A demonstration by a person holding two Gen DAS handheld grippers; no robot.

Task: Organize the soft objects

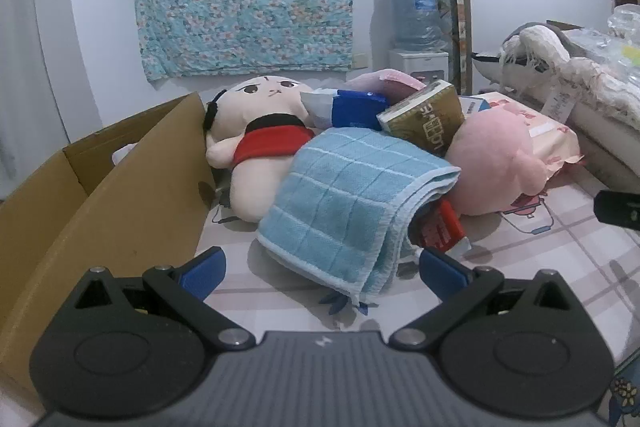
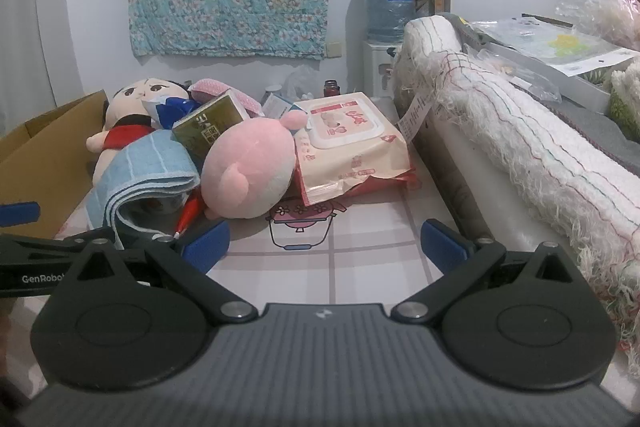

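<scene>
- Both grippers hover with jaws spread, nothing between: left gripper (image 1: 322,269), right gripper (image 2: 325,243).
- blue towel (image 1: 352,203) folded, at 12 o'clock of left gripper, its hem just ahead of the jaws.
- pink plush (image 2: 248,173) at 11 o'clock of right gripper, touching the towel's edge.
- doll plush (image 1: 260,135) against cardboard box (image 1: 120,195) wall, 10 o'clock.
- Bare desk (image 2: 360,259) strip ahead of right gripper; rolled rug (image 2: 520,147) borders at 2 o'clock.

A folded blue towel (image 1: 344,195) is being draped over the pile, flanked by a cream doll (image 1: 256,131) lying on its back and a pink plush (image 1: 492,163)
</scene>
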